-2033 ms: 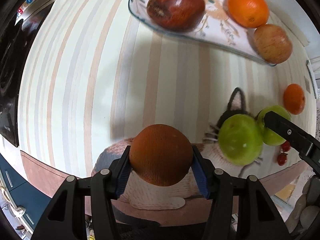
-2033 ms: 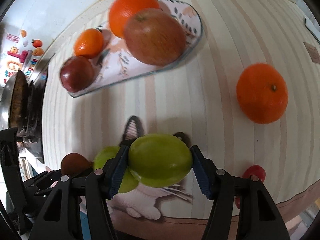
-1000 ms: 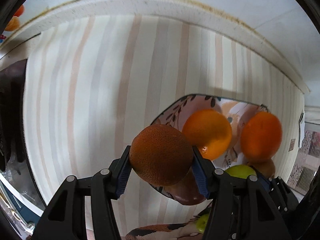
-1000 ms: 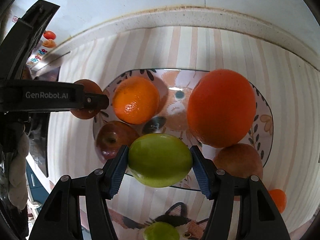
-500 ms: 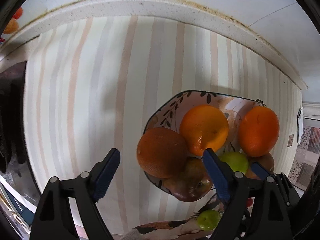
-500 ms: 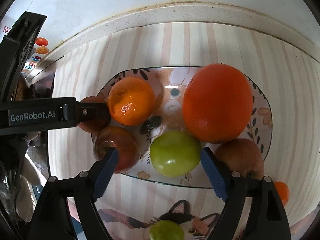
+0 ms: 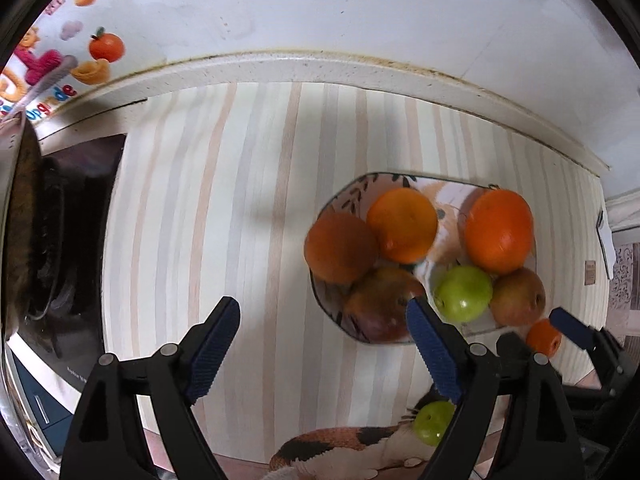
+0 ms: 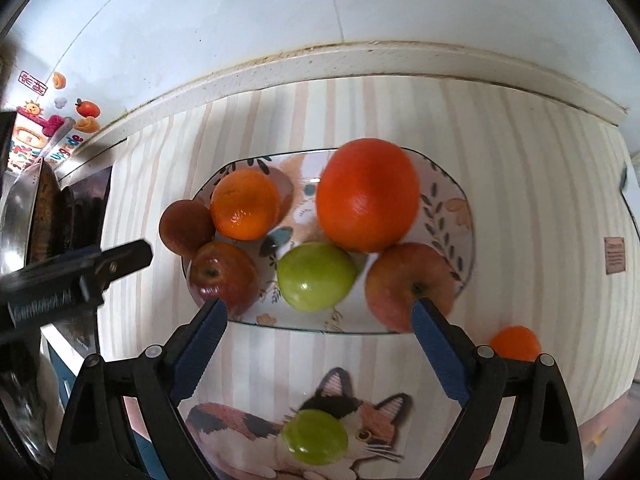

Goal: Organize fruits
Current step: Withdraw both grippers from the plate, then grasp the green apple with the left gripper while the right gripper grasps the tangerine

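Observation:
A patterned plate [image 8: 460, 216] [image 7: 352, 196] on the striped counter holds a brown-orange fruit [image 8: 186, 226] [image 7: 340, 246] on its left rim, two oranges [image 8: 246, 204] [image 8: 368, 196], a red apple [image 8: 222, 272], a green apple [image 8: 316, 276] [image 7: 464, 292] and a pinkish apple [image 8: 408, 280]. My left gripper [image 7: 324, 348] is open and empty, near-left of the plate. My right gripper [image 8: 316, 344] is open and empty, just in front of the plate. A second green apple [image 8: 316, 436] [image 7: 434, 422] lies on the cat mat, and a small orange [image 8: 516, 342] [image 7: 542, 336] sits right of the plate.
A cat-print mat [image 8: 240, 428] lies at the counter's front edge. A black stove with a pan [image 7: 44, 232] stands at the left. The wall and its raised ledge [image 7: 320, 68] run along the back. Stickers [image 7: 100, 46] are on the wall at far left.
Both grippers opened and let go: the brown-orange fruit and the green apple now rest on the plate. Both grippers have since pulled back toward the front edge.

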A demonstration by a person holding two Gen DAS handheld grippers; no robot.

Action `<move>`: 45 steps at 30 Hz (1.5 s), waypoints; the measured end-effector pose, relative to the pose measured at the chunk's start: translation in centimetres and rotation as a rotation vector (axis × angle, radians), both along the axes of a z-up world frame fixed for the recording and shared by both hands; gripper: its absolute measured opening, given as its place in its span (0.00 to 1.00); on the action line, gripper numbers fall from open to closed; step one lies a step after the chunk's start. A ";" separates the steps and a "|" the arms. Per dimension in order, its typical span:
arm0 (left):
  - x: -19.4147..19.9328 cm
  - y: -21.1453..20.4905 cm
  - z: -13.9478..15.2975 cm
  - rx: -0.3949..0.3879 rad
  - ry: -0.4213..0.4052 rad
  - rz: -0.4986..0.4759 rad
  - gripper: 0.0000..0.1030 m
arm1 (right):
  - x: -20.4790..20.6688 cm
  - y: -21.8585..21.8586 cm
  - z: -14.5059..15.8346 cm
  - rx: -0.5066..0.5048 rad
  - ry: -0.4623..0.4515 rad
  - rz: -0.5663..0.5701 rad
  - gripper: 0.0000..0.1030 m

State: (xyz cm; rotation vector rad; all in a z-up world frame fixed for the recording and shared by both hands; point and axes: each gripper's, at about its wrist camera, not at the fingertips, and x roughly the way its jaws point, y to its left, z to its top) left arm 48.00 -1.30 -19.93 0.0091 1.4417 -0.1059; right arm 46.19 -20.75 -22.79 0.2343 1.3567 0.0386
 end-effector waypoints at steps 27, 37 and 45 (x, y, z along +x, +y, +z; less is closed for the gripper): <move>-13.7 -3.2 12.8 -0.048 -0.348 -0.073 0.82 | -14.0 -2.0 14.7 -0.070 -0.323 -0.038 0.93; -16.2 -2.9 14.9 -0.058 -0.400 -0.083 0.82 | -17.8 -1.7 17.2 -0.050 -0.384 -0.062 0.93; -16.5 -3.4 14.3 -0.062 -0.386 -0.080 0.83 | -18.6 -3.4 16.6 0.013 -0.371 -0.125 0.93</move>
